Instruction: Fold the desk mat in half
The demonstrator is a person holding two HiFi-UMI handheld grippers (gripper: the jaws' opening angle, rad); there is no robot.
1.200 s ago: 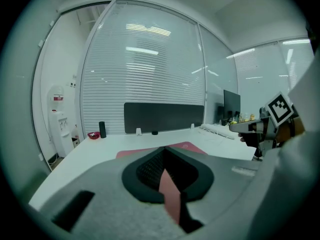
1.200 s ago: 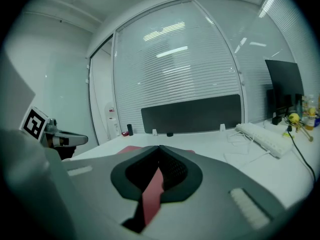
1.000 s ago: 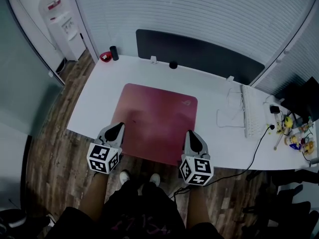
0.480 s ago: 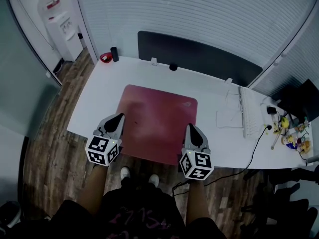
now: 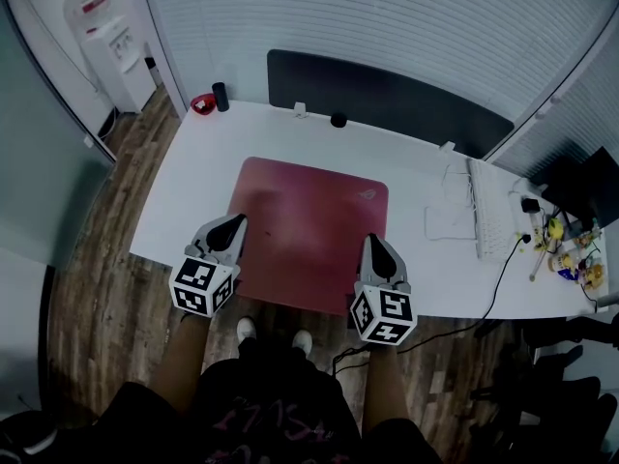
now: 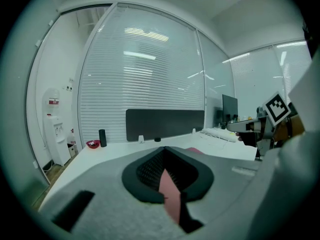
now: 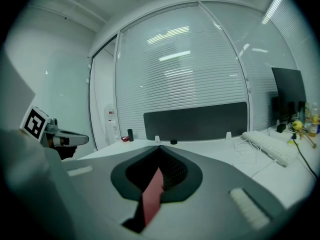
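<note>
**Near edge.** The left gripper (image 5: 232, 228) and the right gripper (image 5: 375, 247) are shown at the near edge of the tabletop (image 5: 184, 196), one at each near corner of the desk mat (image 5: 309, 216). In each gripper view the jaws are seen closed on a thin pink strip of the mat's edge, so both tools are clamped on the mat.

**Change.** Against the pictures of the last second, almost nothing is altered. The grippers are kept at the same two corners, the jaws are kept shut, and the mat is still spread out, unfolded. Its near edge appears to reach just past the tabletop's near edge. Whether that edge is already raised off the surface cannot be told.

**Meaning for the task.** The grip is judged to be settled and the fold not yet begun. The near edge remains to be lifted and carried over to the far edge of the mat.

**Middle and far.** The far edge of the mat is laid about midway across the tabletop. A keyboard (image 5: 486, 216) with loose cables is placed well apart, toward the right edge. A red bowl (image 5: 202, 103) and a dark cylinder (image 5: 221, 96) are set at the far left corner, and a dark panel (image 5: 387, 95) is mounted along the far edge. None of these is judged to lie in the path of the fold.
</note>
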